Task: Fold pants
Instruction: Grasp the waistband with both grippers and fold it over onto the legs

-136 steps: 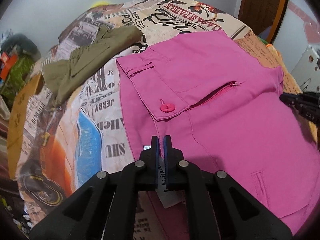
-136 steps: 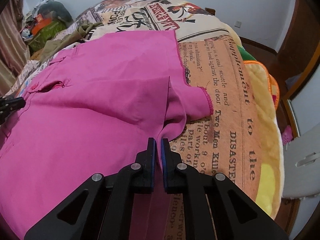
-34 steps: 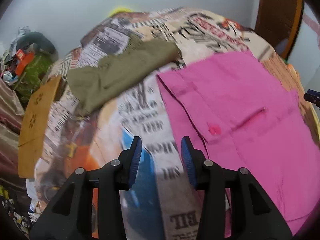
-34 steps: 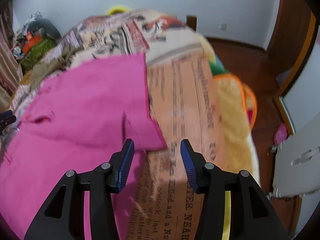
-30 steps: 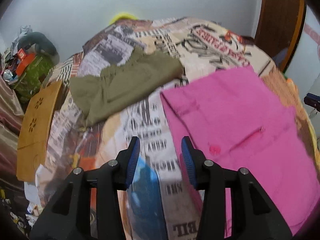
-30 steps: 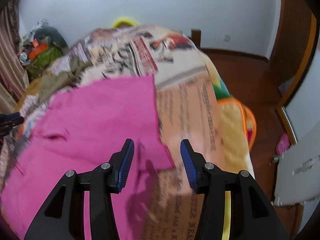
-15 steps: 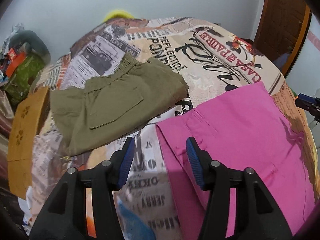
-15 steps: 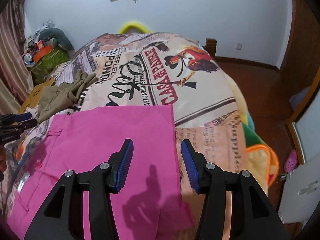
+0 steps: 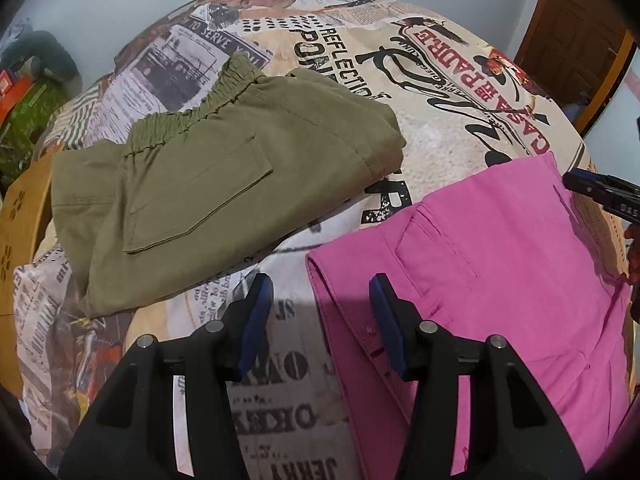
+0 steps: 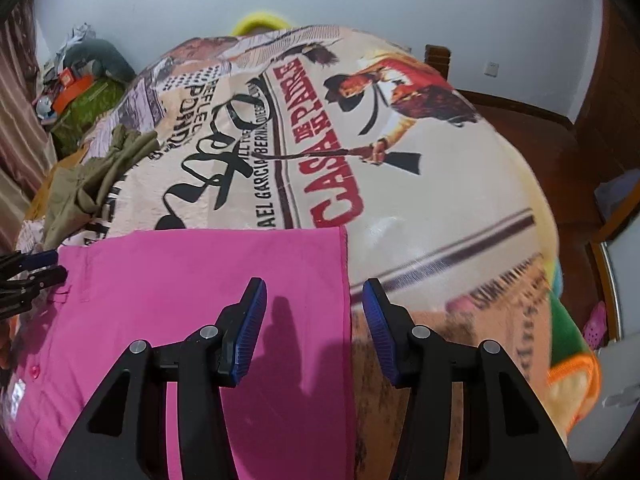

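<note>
Pink pants point(image 9: 500, 280) released; both tongs now gape.

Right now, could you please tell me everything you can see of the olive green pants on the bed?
The olive green pants look like soft woven cotton, folded into a rough, slightly rumpled rectangle. A gathered elastic waistband runs along the far edge, and a flat patch pocket faces up. They rest on the newspaper-print bedspread, apart from the pink pants, with a strip of bedspread between them. Neither tool touches them; in the right wrist view only a bunched edge shows.
</note>
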The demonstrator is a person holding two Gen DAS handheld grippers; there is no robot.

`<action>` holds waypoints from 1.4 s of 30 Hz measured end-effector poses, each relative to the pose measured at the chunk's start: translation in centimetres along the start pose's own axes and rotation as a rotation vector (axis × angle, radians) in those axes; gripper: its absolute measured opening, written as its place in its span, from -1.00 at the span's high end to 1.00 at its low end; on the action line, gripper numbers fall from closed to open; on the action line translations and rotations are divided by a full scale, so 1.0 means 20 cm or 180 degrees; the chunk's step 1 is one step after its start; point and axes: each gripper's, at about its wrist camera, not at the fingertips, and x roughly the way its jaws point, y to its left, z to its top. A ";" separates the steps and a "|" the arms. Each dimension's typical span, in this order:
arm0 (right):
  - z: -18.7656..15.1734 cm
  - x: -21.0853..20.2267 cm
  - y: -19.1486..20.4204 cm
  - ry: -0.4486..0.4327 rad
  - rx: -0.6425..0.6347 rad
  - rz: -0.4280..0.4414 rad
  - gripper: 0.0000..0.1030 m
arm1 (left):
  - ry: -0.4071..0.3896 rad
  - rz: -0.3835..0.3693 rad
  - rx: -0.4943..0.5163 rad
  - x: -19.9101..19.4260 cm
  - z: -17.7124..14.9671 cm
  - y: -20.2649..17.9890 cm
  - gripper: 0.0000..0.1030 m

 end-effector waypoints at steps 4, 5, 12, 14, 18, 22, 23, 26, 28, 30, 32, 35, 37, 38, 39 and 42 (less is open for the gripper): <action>0.03 0.08 0.00 0.0043 -0.0008 0.0055 0.11 | -0.0005 -0.0001 -0.0006 0.03 0.02 0.01 0.30; 0.03 0.09 0.01 0.0039 -0.0016 0.0075 0.11 | -0.0013 -0.0021 -0.0012 0.04 0.02 0.01 0.36; 0.04 0.15 0.07 0.0006 -0.0214 0.0080 0.52 | -0.0044 0.0005 0.0006 0.04 0.03 -0.01 0.74; 0.04 0.15 0.07 0.0006 -0.0207 0.0053 0.85 | -0.0069 0.0030 0.0030 0.03 0.03 -0.02 0.79; 0.04 0.14 0.07 -0.0018 -0.0243 -0.0029 0.92 | -0.0170 0.0128 0.0118 -0.02 0.02 -0.05 0.87; 0.06 0.05 0.06 -0.0190 -0.0172 -0.0007 0.93 | -0.0357 0.0200 0.0194 -0.12 0.04 -0.06 0.87; 0.07 0.02 0.05 -0.0218 -0.0154 0.0024 0.93 | -0.0405 0.0215 0.0209 -0.15 0.05 -0.07 0.87; 0.11 -0.08 0.06 -0.0362 -0.0162 0.0058 0.93 | -0.0576 0.0255 0.0236 -0.27 0.10 -0.08 0.87; 0.15 -0.16 0.08 -0.0482 -0.0218 0.0021 0.94 | -0.0686 0.0294 0.0241 -0.34 0.13 -0.08 0.87; 0.19 -0.25 0.09 -0.0602 -0.0226 0.0017 0.94 | -0.0783 0.0319 0.0234 -0.42 0.16 -0.09 0.87; 0.23 -0.35 0.11 -0.0746 -0.0211 0.0024 0.94 | -0.0868 0.0336 0.0213 -0.49 0.19 -0.09 0.87; 0.26 -0.48 0.13 -0.0910 -0.0184 0.0067 0.94 | -0.0992 0.0319 0.0170 -0.61 0.22 -0.08 0.88; 0.26 -0.55 0.15 -0.0976 -0.0185 0.0092 0.94 | -0.1045 0.0323 0.0187 -0.68 0.21 -0.08 0.88; 0.26 -0.58 0.17 -0.1004 -0.0191 0.0101 0.94 | -0.1060 0.0334 0.0203 -0.71 0.20 -0.09 0.88; 0.24 -0.62 0.18 -0.1027 -0.0197 0.0115 0.94 | -0.1066 0.0337 0.0212 -0.72 0.19 -0.09 0.88; 0.18 -0.69 0.20 -0.1052 -0.0185 0.0159 0.94 | -0.1068 0.0328 0.0244 -0.78 0.13 -0.12 0.88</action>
